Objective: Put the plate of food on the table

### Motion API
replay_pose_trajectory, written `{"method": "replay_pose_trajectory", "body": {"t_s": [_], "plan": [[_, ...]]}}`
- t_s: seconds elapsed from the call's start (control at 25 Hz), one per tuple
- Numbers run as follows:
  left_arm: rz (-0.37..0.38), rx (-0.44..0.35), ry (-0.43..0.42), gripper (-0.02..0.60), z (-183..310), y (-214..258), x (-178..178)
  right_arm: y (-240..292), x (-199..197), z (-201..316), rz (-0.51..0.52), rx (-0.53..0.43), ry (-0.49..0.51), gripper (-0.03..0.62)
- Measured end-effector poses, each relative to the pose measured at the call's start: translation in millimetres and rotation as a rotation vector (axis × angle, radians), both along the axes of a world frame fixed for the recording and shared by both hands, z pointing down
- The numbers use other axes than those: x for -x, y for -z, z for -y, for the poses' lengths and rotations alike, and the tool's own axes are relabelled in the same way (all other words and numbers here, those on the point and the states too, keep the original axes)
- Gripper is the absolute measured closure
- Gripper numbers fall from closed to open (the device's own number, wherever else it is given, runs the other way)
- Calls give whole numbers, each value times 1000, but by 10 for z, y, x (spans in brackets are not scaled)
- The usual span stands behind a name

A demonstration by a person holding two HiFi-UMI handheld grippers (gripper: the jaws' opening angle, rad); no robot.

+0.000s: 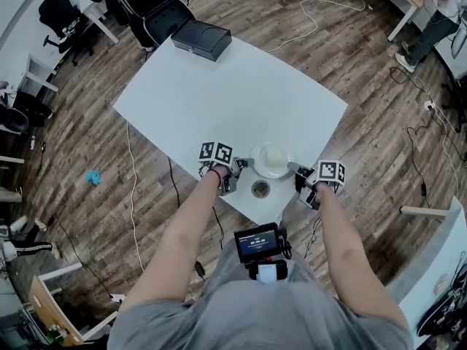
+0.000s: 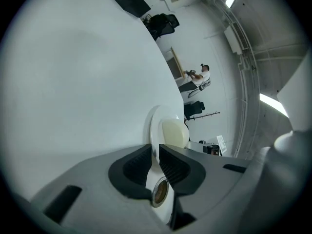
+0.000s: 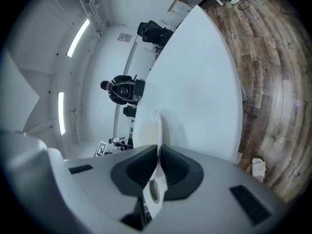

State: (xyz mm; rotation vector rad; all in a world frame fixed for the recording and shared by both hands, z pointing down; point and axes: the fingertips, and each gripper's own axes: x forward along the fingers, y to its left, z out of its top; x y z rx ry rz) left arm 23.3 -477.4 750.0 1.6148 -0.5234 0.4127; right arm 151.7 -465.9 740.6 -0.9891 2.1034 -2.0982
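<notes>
The white table (image 1: 219, 93) fills the middle of the head view, set at a slant, with a black box (image 1: 201, 39) at its upper edge. The plate (image 1: 261, 170) sits low over the table's lower corner, just inside the edge nearest the person, so it has already been carried to its place.

The left gripper (image 1: 244, 164) is clamped on the plate's left rim, and its own view shows the thin white edge pinched between the two dark pads. The right gripper (image 1: 294, 168) is closed on the opposite rim in the same way. Both hold the plate level between them.

A pale mound of food (image 1: 273, 155) lies in the middle of the plate. A small round container (image 1: 260, 189) stands on the table just below the plate in the head view, close to it but apart.

Whether the plate's underside already rests on the tabletop cannot be told; in both gripper views it looks very near the surface. Judging from this, the carrying seems done. What is left is to settle the plate fully, if it is not down, then open both grippers and draw them away.
</notes>
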Motion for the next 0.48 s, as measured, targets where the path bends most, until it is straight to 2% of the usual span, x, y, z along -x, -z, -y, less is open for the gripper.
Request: {"method": "replay_pose_trajectory", "body": {"t_s": [0.12, 0.28, 0.48], "plan": [[-9, 2, 20, 549, 17, 48, 35, -1, 17, -10, -17, -6, 18, 551], [-56, 9, 61, 549, 41, 155, -20, -22, 3, -3, -43, -7, 33, 549], [-55, 20, 49, 549, -17, 150, -88, -27, 27, -5, -97, -13, 78, 548]]}}
